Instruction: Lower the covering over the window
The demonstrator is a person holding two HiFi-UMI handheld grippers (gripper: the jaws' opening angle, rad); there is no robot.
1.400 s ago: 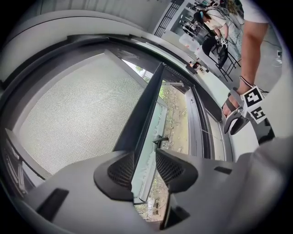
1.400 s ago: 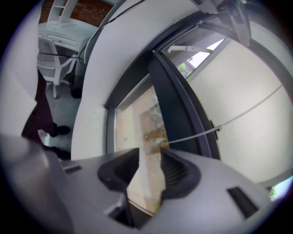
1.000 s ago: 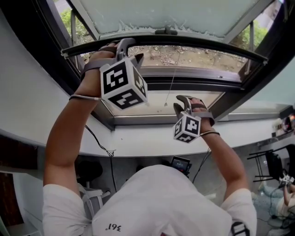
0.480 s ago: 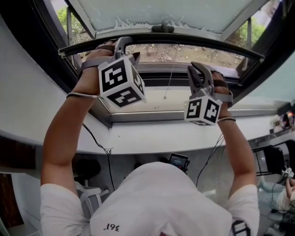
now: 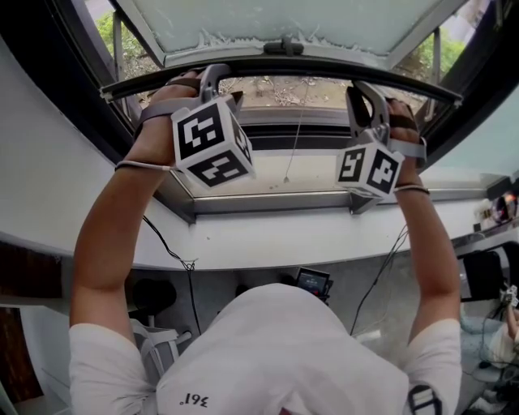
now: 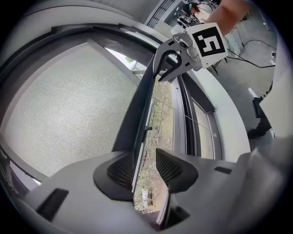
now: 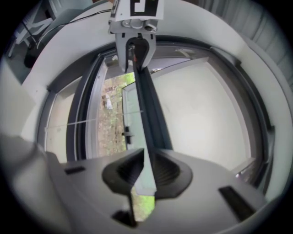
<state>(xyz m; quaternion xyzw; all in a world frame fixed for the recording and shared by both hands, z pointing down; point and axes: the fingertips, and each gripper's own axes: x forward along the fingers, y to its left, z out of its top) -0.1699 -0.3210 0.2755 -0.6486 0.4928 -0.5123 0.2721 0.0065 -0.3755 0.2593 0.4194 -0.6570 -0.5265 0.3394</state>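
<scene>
Right gripper (image 7: 144,170): jaws just closing, pads now clamped on the pale edge of the bottom bar (image 5: 308,68), upper centre of head view. Left gripper (image 6: 145,168): jaws straddle the same bar, one pad on it, daylight beside the other, so no clamp. Mesh covering (image 5: 284,20) at frame top, mostly raised. Best to firm the left grip, then draw both ends down level. White sill (image 5: 268,237) below; cable (image 5: 172,247) trails to the floor.
</scene>
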